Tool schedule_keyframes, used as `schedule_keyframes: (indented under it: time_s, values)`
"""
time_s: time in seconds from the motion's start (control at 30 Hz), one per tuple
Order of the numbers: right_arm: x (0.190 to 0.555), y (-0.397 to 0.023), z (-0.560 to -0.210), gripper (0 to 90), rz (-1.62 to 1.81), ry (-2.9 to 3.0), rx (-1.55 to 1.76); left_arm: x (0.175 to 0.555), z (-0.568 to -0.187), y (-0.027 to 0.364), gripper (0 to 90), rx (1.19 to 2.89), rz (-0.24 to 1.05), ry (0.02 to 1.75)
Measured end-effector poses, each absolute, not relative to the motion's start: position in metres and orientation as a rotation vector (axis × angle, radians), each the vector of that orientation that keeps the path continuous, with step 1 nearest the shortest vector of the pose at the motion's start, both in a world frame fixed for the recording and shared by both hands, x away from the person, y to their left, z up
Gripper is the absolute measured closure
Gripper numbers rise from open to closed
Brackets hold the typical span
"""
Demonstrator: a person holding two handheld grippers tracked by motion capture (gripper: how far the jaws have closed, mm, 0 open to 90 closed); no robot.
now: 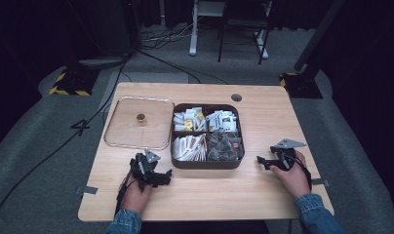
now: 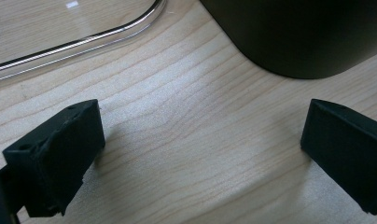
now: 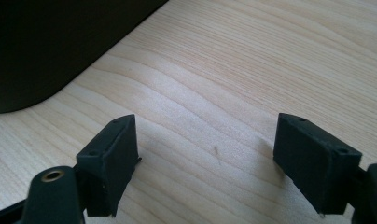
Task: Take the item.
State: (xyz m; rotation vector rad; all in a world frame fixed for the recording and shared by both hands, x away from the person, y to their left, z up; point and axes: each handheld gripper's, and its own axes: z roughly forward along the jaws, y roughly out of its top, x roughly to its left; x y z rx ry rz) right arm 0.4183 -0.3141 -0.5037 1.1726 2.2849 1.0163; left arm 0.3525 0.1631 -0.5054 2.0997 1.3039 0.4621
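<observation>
Wooden table (image 1: 209,195) carries one dark box (image 1: 206,136) with four compartments of packets and one clear lid (image 1: 139,124) beside it. Two grippers rest low on the wood: left gripper (image 1: 158,176) near the box's front left corner, right gripper (image 1: 263,161) beside its right wall, both jaws spread wide, holding nothing. Gripper views show wood grain up close.

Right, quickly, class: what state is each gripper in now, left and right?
Left gripper: open, holding nothing, over the bare table.
Right gripper: open, holding nothing, beside the dark box.
</observation>
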Motion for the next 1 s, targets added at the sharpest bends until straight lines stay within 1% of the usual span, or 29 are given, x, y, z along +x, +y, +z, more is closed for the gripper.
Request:
schedule_keyframes:
  time_s: [0.4,0.47,0.67,0.83,1.0]
  values:
    - [0.418,-0.314,-0.504,22.1,1.017,2.285,1.173,0.353,-0.505,0.163,0.0,2.100,0.462,1.303]
    - [0.418,-0.314,-0.504,23.7,1.024,2.286,1.173,0.353,-0.505,0.163,0.0,2.100,0.463,1.302]
    - [0.418,-0.315,-0.503,36.2,1.087,2.277,1.200,0.353,-0.505,0.163,0.0,2.099,0.463,1.303]
    - [0.420,-0.314,-0.499,38.3,1.149,2.276,1.244,0.353,-0.505,0.163,0.0,2.101,0.463,1.302]
    - [0.420,-0.310,-0.481,40.5,1.244,2.242,1.243,0.353,-0.505,0.163,0.0,2.099,0.463,1.303]
